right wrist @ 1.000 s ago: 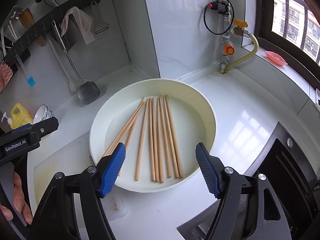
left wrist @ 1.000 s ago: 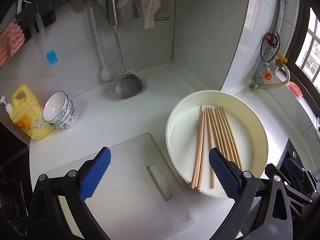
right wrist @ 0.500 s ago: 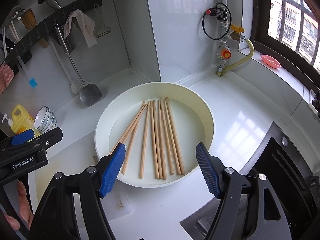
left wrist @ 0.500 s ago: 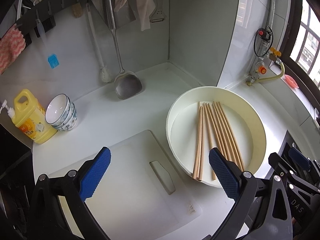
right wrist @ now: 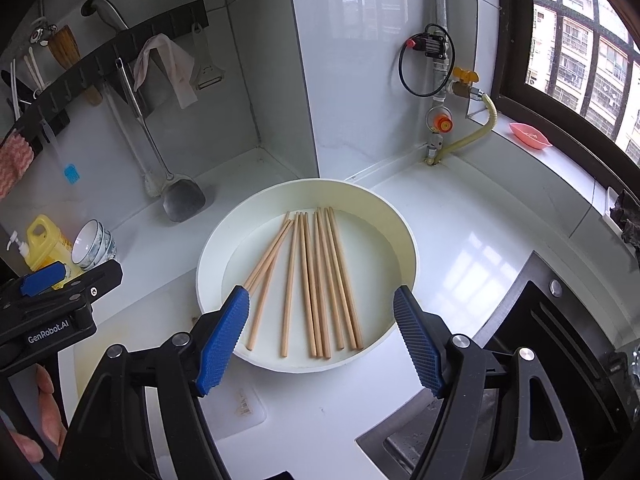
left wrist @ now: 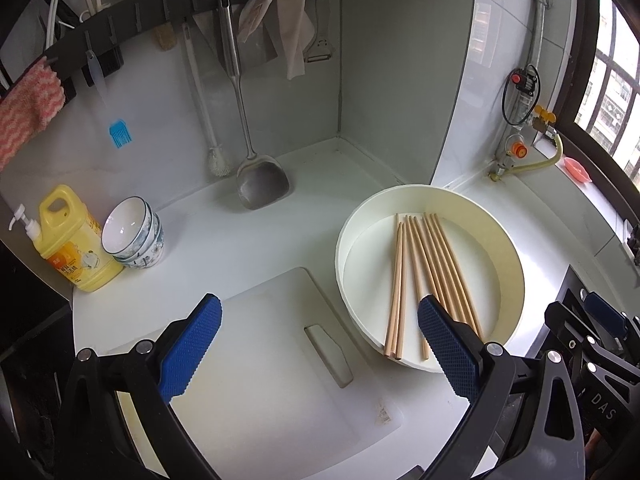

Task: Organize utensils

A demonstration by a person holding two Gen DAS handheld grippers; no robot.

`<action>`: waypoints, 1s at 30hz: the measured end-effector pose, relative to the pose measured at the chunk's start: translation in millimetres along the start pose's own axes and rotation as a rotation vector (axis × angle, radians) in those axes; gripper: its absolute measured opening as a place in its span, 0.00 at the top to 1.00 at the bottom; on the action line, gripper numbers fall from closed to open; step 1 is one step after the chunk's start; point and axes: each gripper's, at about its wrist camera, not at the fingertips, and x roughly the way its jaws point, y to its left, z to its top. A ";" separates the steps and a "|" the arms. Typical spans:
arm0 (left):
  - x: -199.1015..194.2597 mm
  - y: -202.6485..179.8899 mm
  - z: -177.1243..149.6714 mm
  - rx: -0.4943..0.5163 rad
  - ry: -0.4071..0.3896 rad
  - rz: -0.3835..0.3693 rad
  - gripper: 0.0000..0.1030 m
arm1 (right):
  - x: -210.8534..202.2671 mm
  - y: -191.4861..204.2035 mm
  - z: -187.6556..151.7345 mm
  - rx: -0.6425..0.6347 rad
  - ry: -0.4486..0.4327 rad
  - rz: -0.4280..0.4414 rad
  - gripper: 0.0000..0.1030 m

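Eight or so wooden chopsticks [right wrist: 316,280] lie loose in the round white basin [right wrist: 404,232] on the counter, most side by side, two slanting off toward ten o'clock. Both tools hang above with nothing in them: the right gripper [right wrist: 320,336] is spread wide over the basin's near rim at six o'clock, and the left gripper [left wrist: 320,344] gapes just as wide over the white cutting board [left wrist: 260,360], the basin at its two o'clock. I'd bring the right one down across the parallel bunch near the ends, pads square to the sticks, and pinch only a pair, since a shallow grab may scatter them.
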 end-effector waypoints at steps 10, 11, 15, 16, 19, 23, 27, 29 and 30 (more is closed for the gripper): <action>-16.3 -2.0 2.2 0.010 -0.042 0.008 0.06 | -11.5 0.1 3.2 0.010 -0.023 -0.004 0.31; -17.2 -1.7 2.2 0.010 -0.044 0.008 0.06 | -12.3 0.1 3.4 0.009 -0.024 -0.003 0.31; -17.6 -0.8 2.0 0.011 -0.045 0.003 0.06 | -14.0 1.4 4.3 0.005 -0.026 -0.004 0.31; -17.4 -0.9 2.3 0.012 -0.045 0.009 0.06 | -14.2 1.3 4.7 0.006 -0.026 -0.004 0.31; -18.3 -0.9 2.3 0.010 -0.047 0.005 0.06 | -13.9 1.1 5.1 0.003 -0.025 -0.004 0.31; -19.4 -0.6 2.5 0.014 -0.055 0.008 0.06 | -13.0 2.1 4.6 -0.003 -0.021 -0.004 0.31; -19.3 -1.3 2.5 0.014 -0.055 0.006 0.06 | -13.1 2.8 4.5 -0.003 -0.023 -0.006 0.31; -20.2 -1.8 2.7 0.016 -0.059 0.009 0.06 | -13.6 2.9 4.9 -0.003 -0.025 -0.007 0.31; -20.5 -2.1 2.7 0.016 -0.061 0.009 0.06 | -13.6 2.8 5.0 -0.002 -0.025 -0.008 0.31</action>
